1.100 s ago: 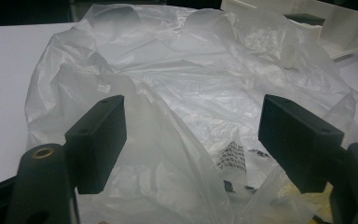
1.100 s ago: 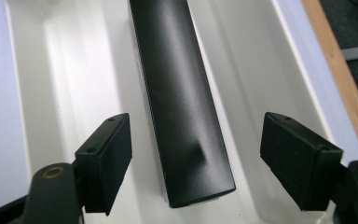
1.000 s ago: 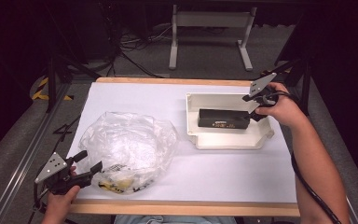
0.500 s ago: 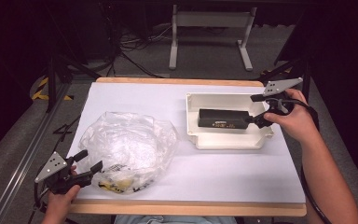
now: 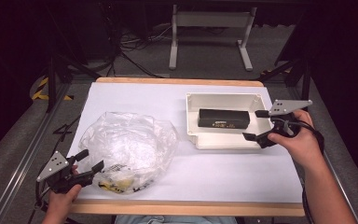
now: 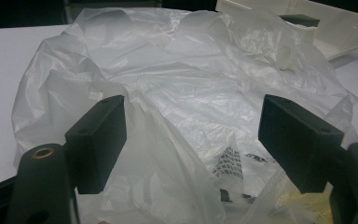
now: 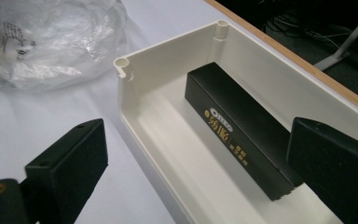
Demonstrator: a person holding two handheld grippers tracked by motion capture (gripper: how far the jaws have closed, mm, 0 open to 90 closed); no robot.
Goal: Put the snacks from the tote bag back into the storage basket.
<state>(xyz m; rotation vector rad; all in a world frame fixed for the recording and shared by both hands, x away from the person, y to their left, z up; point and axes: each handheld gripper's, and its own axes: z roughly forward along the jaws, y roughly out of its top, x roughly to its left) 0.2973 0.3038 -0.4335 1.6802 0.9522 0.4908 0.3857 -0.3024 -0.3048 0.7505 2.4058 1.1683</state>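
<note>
The black box (image 5: 223, 118) already lies in the white tray (image 5: 192, 135) near the counter's far right corner, my right tongs (image 5: 260, 126) wide and empty beside it, my left tongs (image 5: 89, 161) wide at the plastic bag (image 5: 126, 144), untouched.

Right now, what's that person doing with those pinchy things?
A person holds a gripper in each hand at a white table. The left gripper is open at the near edge of a crumpled clear plastic bag, gripping nothing. The right gripper is open beside the right end of a cream tray, where a long black box lies untouched.
</note>
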